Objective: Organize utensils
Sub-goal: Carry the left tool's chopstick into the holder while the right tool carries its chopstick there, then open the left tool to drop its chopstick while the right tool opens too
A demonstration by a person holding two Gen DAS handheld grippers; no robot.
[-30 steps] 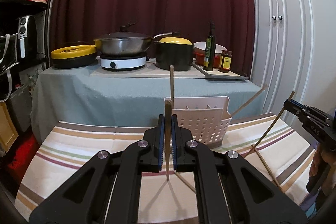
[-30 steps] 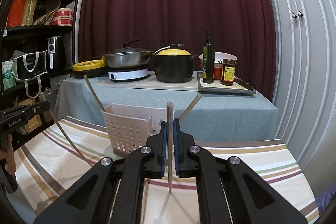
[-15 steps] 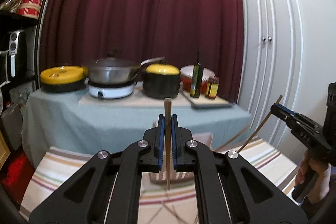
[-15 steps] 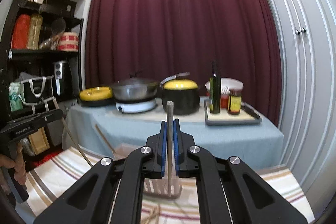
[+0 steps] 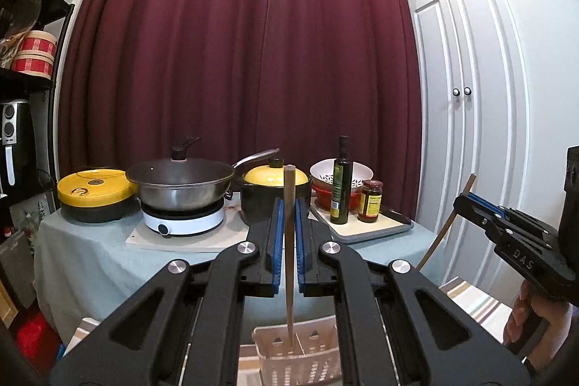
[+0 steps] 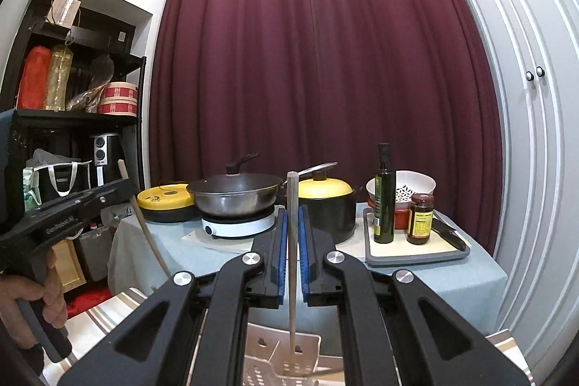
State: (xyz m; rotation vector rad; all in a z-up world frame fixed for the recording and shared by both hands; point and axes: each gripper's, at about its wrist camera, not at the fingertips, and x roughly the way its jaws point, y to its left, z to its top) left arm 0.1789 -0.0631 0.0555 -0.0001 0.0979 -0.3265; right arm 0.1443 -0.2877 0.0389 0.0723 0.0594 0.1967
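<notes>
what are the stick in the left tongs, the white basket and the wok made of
Stick in the left tongs: looks like wood or bamboo, matte tan, straight and square-cut at the top; probably a chopstick. Basket: likely moulded plastic, off-white, with regular perforated slots. Wok: seemingly stainless steel, grey and reflective, under a dark, possibly glass, lid.

The left hand-held gripper [image 5: 288,241] clamped an upright wooden chopstick [image 5: 289,255] between its blue pads [image 5: 277,241], the lower tip reaching down into a white perforated basket [image 5: 300,359]. At the right edge, the right hand-held gripper [image 5: 466,201] gripped a second, tilted chopstick [image 5: 447,223]. Behind stood a wok [image 5: 181,185] and a yellow-lidded pot [image 5: 269,196].
</notes>
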